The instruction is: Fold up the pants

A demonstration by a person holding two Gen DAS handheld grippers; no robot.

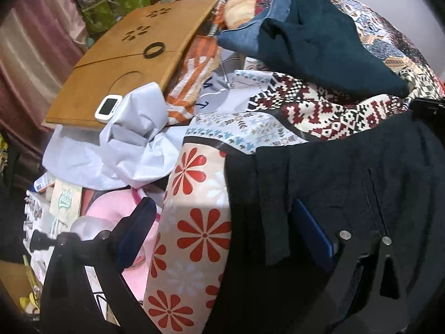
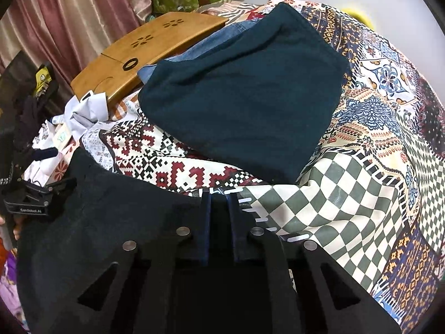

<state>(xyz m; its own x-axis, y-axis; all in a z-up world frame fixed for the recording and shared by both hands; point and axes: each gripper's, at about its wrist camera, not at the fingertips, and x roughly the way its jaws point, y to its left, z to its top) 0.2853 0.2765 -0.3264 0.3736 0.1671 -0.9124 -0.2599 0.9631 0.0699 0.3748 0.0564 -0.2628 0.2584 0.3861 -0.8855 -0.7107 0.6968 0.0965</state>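
Black pants lie on the patterned bedspread; they also fill the lower left of the right wrist view. My left gripper is open: one blue-padded finger stands free at the left, the other finger lies against the pants' edge. My right gripper is shut on a fold of the black pants at their right edge. The left gripper's body also shows in the right wrist view at the pants' far left.
Folded dark teal pants lie on blue jeans farther back on the bedspread. A wooden lap tray with a small white device, crumpled white cloth, pink cloth and curtains are at the left.
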